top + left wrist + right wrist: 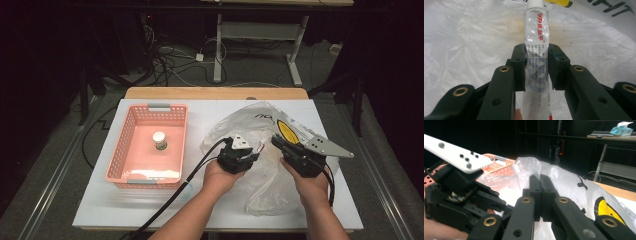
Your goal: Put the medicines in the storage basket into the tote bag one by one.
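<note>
Both forearms come up from the near edge of the white table, hands side by side over the crumpled, translucent plastic bag with a yellow-and-black print. The left gripper is held roughly level, pointing toward the right one, its cable trailing back over the table edge. Its 2 black jaws pinch a soft white ointment tube with red lettering and a ribbed white cap, clamped across its flattened body, the cap end reaching out past the jaw tips over the bag. The right gripper angles toward the far left, its grey three-cornered plate jutting right; its jaws are pressed together on a thin fold of the bag's film, which rises in a puckered peak just beyond the tips.

The high view shows the salmon-pink plastic basket, lattice-walled and rectangular, left of the bag and apart from it, with a small white-capped bottle standing upright on its floor. In the left gripper view the tube's print and glossy creases are legible. The right gripper view shows the left gripper close at its left, with the basket's rim behind it.
</note>
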The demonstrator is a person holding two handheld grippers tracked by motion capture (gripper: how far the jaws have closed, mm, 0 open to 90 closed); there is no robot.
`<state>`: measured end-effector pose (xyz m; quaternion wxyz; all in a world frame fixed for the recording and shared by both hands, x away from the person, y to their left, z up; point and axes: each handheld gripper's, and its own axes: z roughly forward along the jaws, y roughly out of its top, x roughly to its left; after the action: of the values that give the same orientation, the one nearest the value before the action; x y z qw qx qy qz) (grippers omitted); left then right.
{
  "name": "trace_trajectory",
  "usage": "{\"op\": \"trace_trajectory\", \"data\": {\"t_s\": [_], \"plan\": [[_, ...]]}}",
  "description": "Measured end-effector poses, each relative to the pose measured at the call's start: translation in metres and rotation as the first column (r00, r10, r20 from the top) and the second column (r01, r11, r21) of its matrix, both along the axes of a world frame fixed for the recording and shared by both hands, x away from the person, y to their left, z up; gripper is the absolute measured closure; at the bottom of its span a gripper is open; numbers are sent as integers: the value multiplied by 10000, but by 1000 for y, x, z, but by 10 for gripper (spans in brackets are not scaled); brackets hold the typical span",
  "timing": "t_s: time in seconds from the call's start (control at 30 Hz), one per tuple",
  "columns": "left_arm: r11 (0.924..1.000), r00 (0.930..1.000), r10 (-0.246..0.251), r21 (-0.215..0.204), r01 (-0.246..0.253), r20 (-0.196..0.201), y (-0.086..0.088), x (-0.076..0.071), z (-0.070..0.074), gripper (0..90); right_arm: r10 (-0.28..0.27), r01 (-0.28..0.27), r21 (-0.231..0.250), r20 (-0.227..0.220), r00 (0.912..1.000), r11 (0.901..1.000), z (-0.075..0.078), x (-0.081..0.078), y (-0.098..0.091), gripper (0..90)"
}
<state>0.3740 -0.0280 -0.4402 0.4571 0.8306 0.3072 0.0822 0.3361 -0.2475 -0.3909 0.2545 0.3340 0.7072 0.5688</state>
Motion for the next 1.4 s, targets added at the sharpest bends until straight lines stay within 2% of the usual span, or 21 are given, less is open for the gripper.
{"op": "trace_trajectory", "data": {"t_s": [0.3, 0.57, 0.63, 0.7, 0.83, 1.1, 1.23, 1.33, 1.4], "plan": [[9997, 10000, -34, 233, 35, -56, -15, 4, -18, 683, -40, 40, 59, -77, 10000, 10000, -1, 1, -2, 900], [9996, 9998, 180, 223, -179, -49, -24, 8, -24, 679, -22, 23, 39, -79, 10000, 10000, -1, 1, -2, 900], [9998, 9999, 143, 114, -142, -71, -23, 7, -23, 641, -16, 17, 33, -74, 10000, 10000, -1, 1, -2, 900], [9999, 10000, 65, 81, -65, -18, -21, 5, -21, 590, 6, -6, 71, -95, 10000, 10000, -1, 1, -3, 900], [9997, 10000, 33, -236, -34, -50, -12, 0, -16, 555, 45, -45, -6, -90, 10000, 10000, -1, 0, -2, 900], [9990, 9993, -335, -300, 329, -190, 6, -14, -12, 508, 124, -124, -60, -61, 9999, 9999, -1, -1, 0, 900], [9978, 9990, -360, -571, 343, -278, 16, -21, -9, 476, 128, -129, -74, -101, 9999, 9999, -1, -1, 0, 900], [9970, 9985, -465, -628, 447, -275, 22, -27, -7, 451, 123, -124, -88, -108, 9999, 9999, -1, -2, 0, 900], [9971, 9986, -469, -608, 454, -240, 26, -31, -6, 406, 128, -129, -85, -110, 9999, 9999, -1, -2, 0, 900]]}}
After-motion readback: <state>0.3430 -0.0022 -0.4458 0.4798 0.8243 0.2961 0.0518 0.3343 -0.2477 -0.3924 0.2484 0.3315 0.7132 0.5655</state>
